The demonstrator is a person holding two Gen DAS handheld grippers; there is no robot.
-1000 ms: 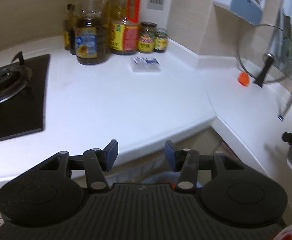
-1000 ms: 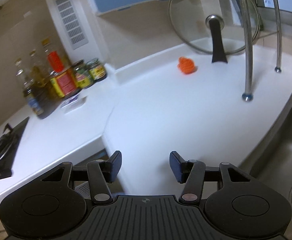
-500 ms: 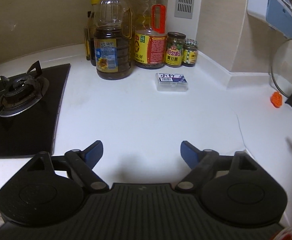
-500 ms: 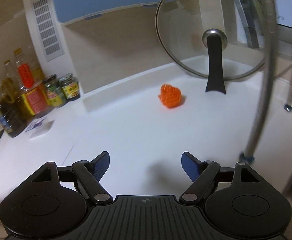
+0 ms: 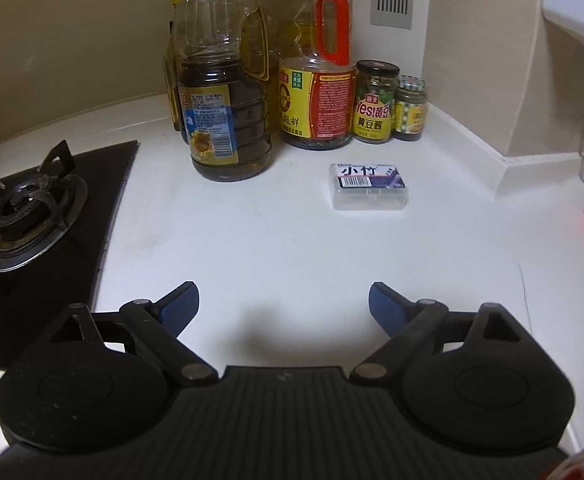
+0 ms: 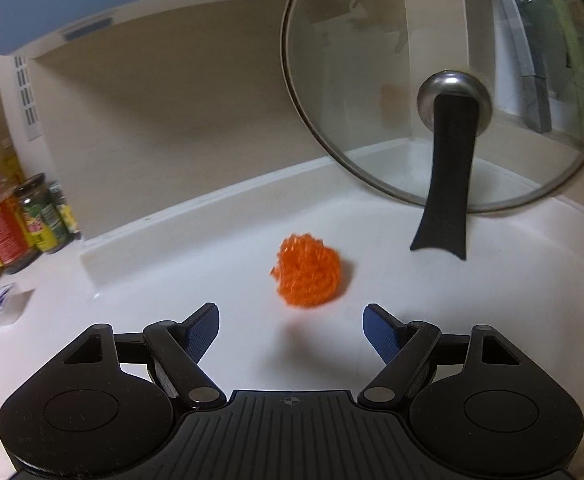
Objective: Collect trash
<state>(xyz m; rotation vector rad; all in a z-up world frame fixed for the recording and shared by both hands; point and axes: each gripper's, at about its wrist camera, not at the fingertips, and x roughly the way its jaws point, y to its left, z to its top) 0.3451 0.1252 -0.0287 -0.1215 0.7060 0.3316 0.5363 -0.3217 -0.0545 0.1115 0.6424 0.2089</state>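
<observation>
Trash is still lying on the white counter (image 5: 292, 248), so the job looks like it has only just begun. Nothing is picked up yet.

On the far left sits the black stove (image 5: 32, 216). Next to it stand the big oil bottles (image 5: 228, 120) and two little jars (image 5: 375, 100) by the wall. Those look like kitchen things to keep, not trash. In front of the jars lies a small clear plastic box (image 5: 367, 186) with a blue and white label. It may be trash. The left gripper (image 5: 284, 304) points toward it but is well apart from it. Its jaws have just been opening and now stand very wide, with nothing between them.

Further right lies an orange crumpled ball (image 6: 307, 276), alone on the counter. The right gripper (image 6: 290, 328) is near it, and its jaws have just been opening too. They stand wide, and the ball is just ahead of them, not yet touched. Behind it, a glass pot lid (image 6: 443, 92) leans on the wall.

Both pieces still need grabbing and carrying away. No bin shows here.
</observation>
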